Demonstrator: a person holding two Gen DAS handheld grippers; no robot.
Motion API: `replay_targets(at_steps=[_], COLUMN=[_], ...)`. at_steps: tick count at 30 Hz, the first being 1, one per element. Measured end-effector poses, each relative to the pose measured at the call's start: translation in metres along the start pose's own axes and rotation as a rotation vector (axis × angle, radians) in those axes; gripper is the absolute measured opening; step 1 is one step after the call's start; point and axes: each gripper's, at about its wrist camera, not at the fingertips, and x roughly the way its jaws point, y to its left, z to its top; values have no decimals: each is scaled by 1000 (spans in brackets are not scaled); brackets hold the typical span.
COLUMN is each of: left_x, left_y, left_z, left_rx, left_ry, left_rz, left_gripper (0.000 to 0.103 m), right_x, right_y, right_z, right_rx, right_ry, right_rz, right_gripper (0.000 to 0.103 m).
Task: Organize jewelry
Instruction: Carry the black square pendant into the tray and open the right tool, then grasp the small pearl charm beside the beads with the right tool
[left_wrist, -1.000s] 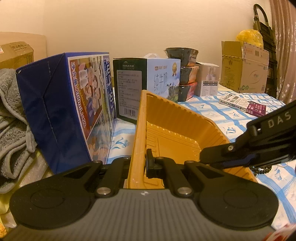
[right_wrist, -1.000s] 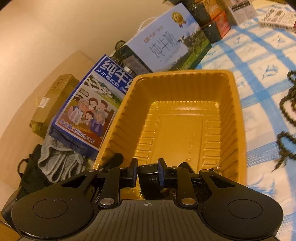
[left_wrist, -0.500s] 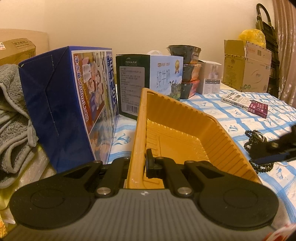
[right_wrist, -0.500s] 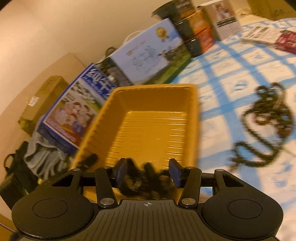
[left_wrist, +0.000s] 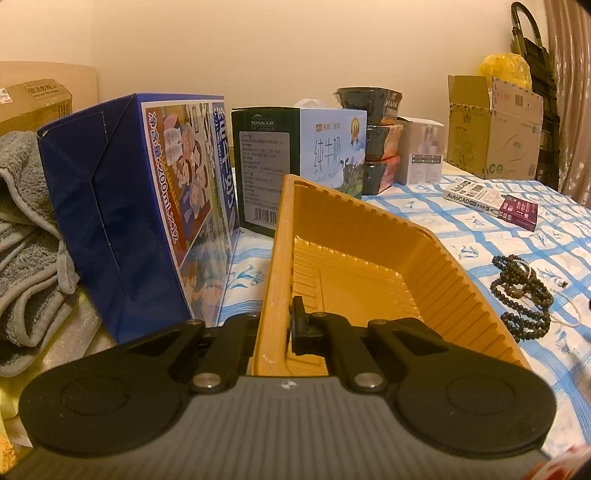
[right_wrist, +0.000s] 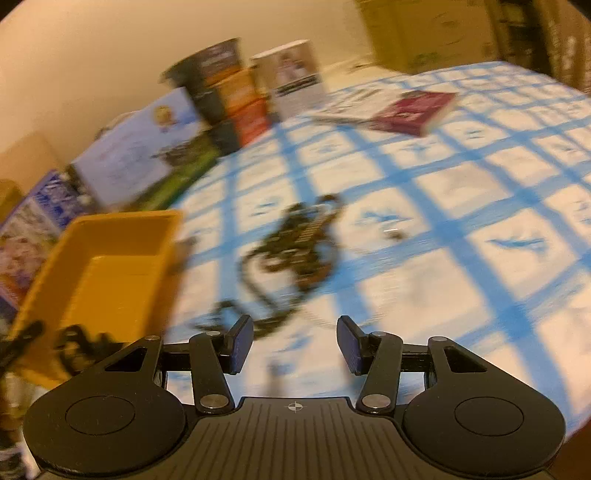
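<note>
Left tool (left_wrist: 281, 328) pinches the near left wall of the yellow plastic tray (left_wrist: 354, 266), one finger inside the wall and the other outside it, so the ribbed tray stretches away from the camera across the blue-and-white checked cloth (left_wrist: 480, 236) that covers the worktop. Right tool (right_wrist: 294, 345) has its fingers spread wide with nothing between them, and it hangs over the cloth to the right of the tray (its view is badly smeared). Dark beaded bracelets (left_wrist: 522, 291) lie in a loose tangle on the cloth just beside the tray's right wall, outside it. Something dark (right_wrist: 79, 339) sits at the tray's near corner in the right wrist view, too blurred to identify. Left of the tray stands a blue milk carton box (left_wrist: 122, 221), with a green-and-white milk box (left_wrist: 295, 162) behind it.
</note>
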Motion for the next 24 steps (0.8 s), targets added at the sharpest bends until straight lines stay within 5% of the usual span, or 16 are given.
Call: replay_targets(at_steps=[16,24], left_x=[3,4], left_y=[-1,-1], left_z=[1,1], left_rx=[15,15], left_ry=[5,9], left_rz=[6,9], left_gripper=[4,4], right_x=[27,58], right_y=[-54,-53], right_z=[22,38], right_rx=[-162,-231], right_ry=[-66,-55], right_rz=[-127,-126], right_gripper=[50,37])
